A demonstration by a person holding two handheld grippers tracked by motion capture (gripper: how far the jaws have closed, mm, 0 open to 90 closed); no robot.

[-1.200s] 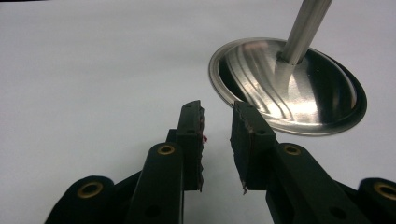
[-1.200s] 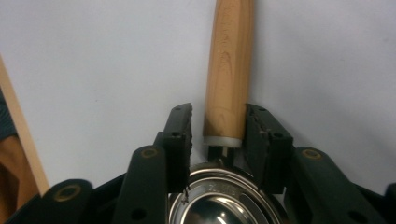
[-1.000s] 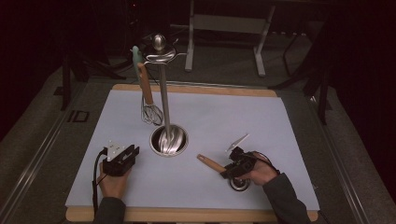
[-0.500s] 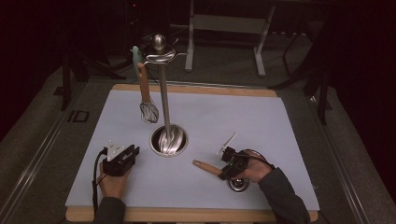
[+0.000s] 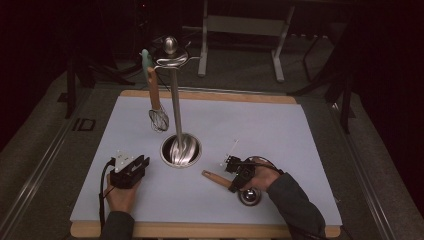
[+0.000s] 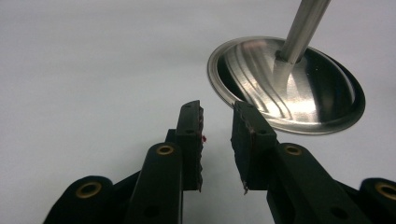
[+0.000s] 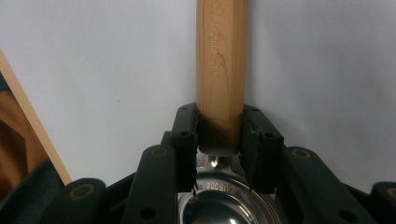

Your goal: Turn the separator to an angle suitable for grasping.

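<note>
I am holding the right claw point(image 5: 231, 172) closed on the wooden handle point(image 7: 221, 70) of a ladle point(image 5: 239, 186); its jaws have just been closing and easing a touch, and in the right gripper view the pads are pressing both sides of the handle just above the metal neck. The ladle's steel bowl point(image 7: 219, 207) is sitting under the claw in that view, and in the high view it is lying on the pale mat point(image 5: 300, 130) near the front right of the table point(image 5: 210, 96), with the handle pointing left toward the stand's round base point(image 5: 181, 150). My right hand point(image 5: 262, 175) is gripping the tool from the right.

I am keeping the left claw point(image 6: 217, 140) partly open with nothing between its jaws; it is pointing across the bare mat at the shiny base point(image 6: 289, 84), whose near rim is just beside the right jaw tip. In the high view the left claw point(image 5: 140, 162) is resting left of the base, well apart from the ladle.

A whisk point(image 5: 156, 102) with a wooden handle is hanging from the top of the stand point(image 5: 172, 75), its wire head just left of the pole.
</note>
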